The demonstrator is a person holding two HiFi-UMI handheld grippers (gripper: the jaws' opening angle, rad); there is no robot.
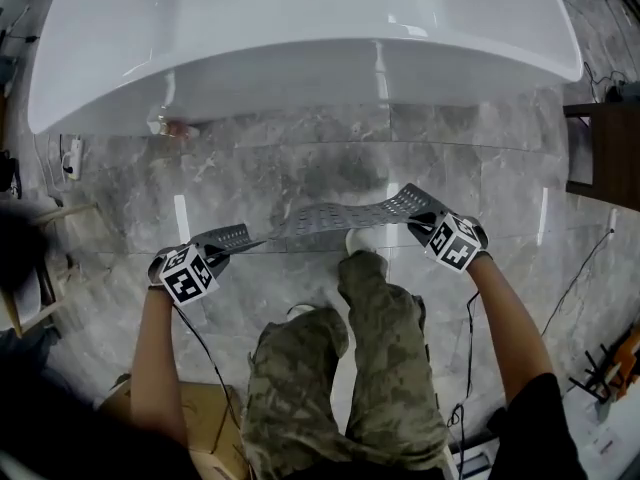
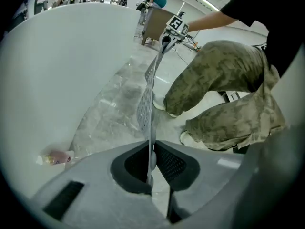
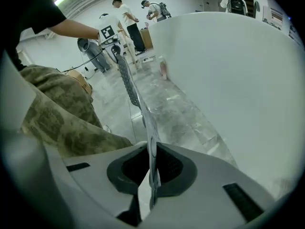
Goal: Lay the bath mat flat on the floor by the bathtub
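A grey perforated bath mat [image 1: 320, 223] hangs stretched between my two grippers above the marble floor [image 1: 300, 158], in front of the white bathtub [image 1: 300, 38]. My left gripper [image 1: 212, 258] is shut on the mat's left end, and the mat [image 2: 145, 104] runs edge-on away from its jaws [image 2: 150, 163]. My right gripper [image 1: 432, 226] is shut on the right end; there the mat [image 3: 128, 87] also runs edge-on from the jaws [image 3: 152, 168]. The mat sags slightly in the middle and stays off the floor.
The person's camouflage-trousered legs [image 1: 370, 368] and a white shoe [image 1: 365, 240] stand just behind the mat. A small pink bottle [image 1: 172, 126] lies by the tub's base. A wooden cabinet [image 1: 610, 153] stands at right, a cardboard box [image 1: 200, 428] behind, cables [image 1: 580, 268] on the floor.
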